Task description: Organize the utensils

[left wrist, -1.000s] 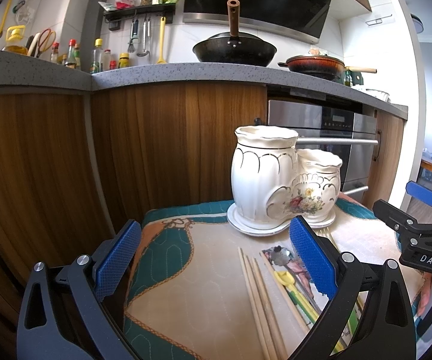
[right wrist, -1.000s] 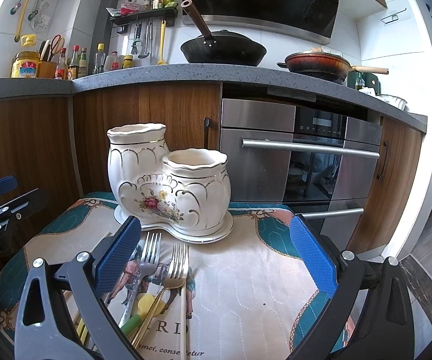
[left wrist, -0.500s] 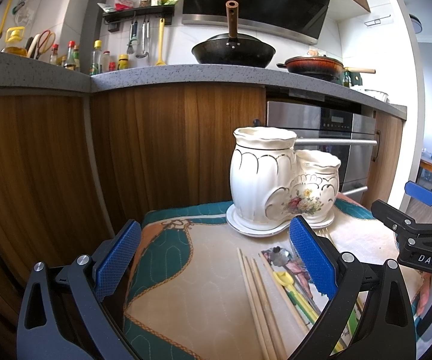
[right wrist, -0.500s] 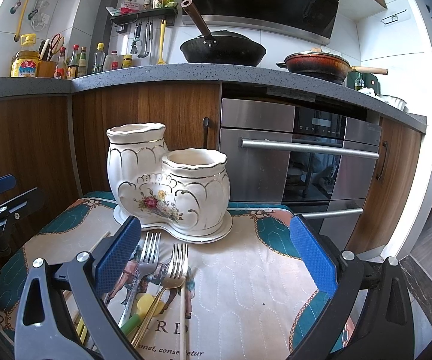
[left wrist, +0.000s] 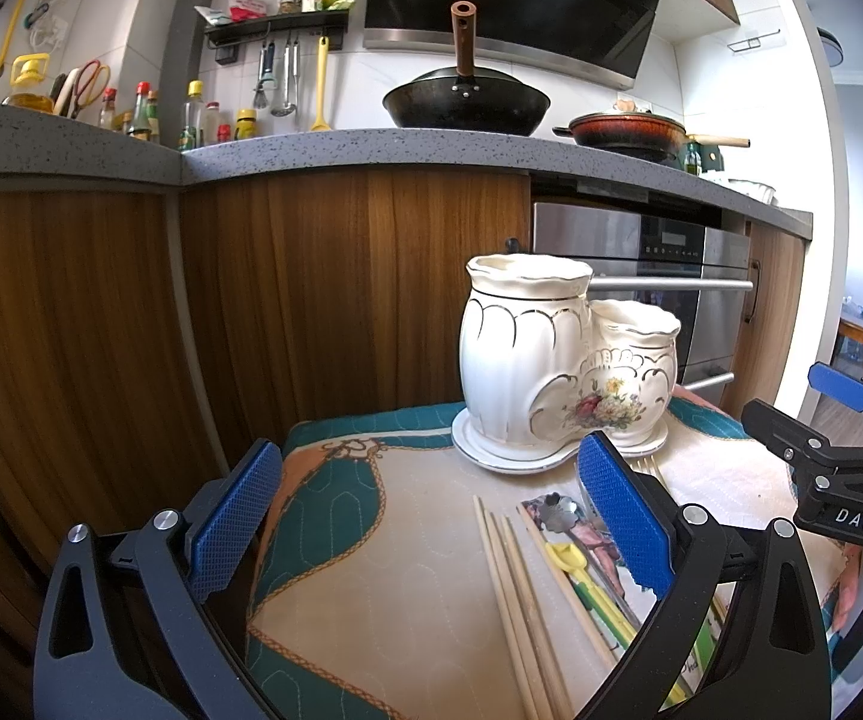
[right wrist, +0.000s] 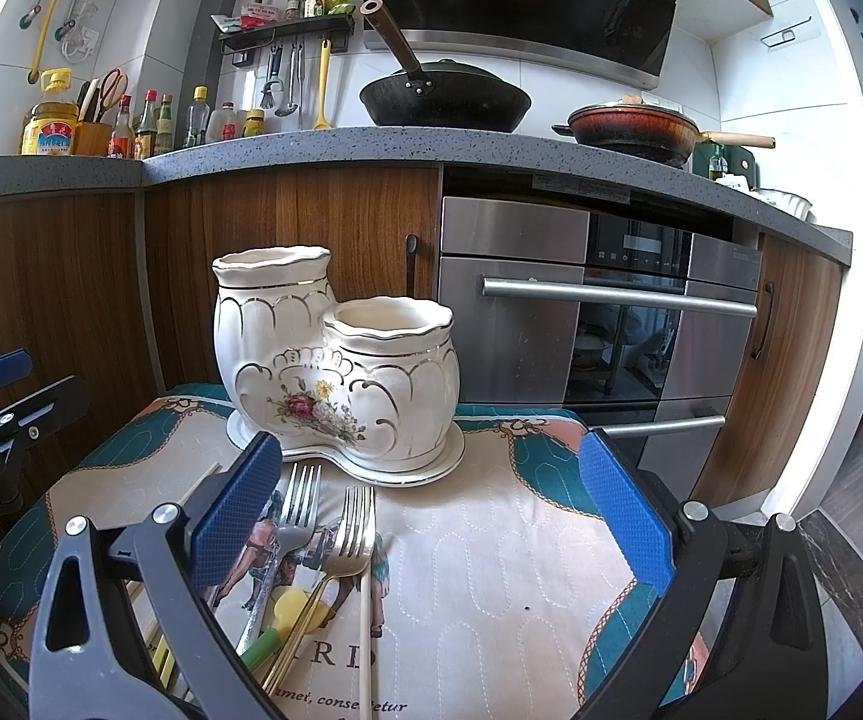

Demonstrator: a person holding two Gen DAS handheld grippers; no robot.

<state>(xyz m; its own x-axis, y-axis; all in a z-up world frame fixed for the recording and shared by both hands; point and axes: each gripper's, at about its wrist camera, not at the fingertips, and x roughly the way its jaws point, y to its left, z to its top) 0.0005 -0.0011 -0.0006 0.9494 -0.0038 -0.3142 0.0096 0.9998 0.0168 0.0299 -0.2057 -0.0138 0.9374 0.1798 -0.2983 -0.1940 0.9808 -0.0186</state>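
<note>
My left hand-held gripper (left wrist: 425,516) gapes wide and empty over the wooden chopsticks (left wrist: 512,594) on the bench (left wrist: 371,570). The forks (right wrist: 323,534) lie before the ceramic utensil holder (right wrist: 335,360); my right hand-held gripper (right wrist: 431,516) is equally wide, empty.

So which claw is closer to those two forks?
The right claw. The forks lie just inside its left finger. The left claw sits over the chopsticks, with the forks beyond its right finger.

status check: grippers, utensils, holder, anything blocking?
Left gripper open, empty. Right gripper open, empty. Forks, chopsticks flat on cloth; ceramic holder looks empty. Nothing blocking.
</note>
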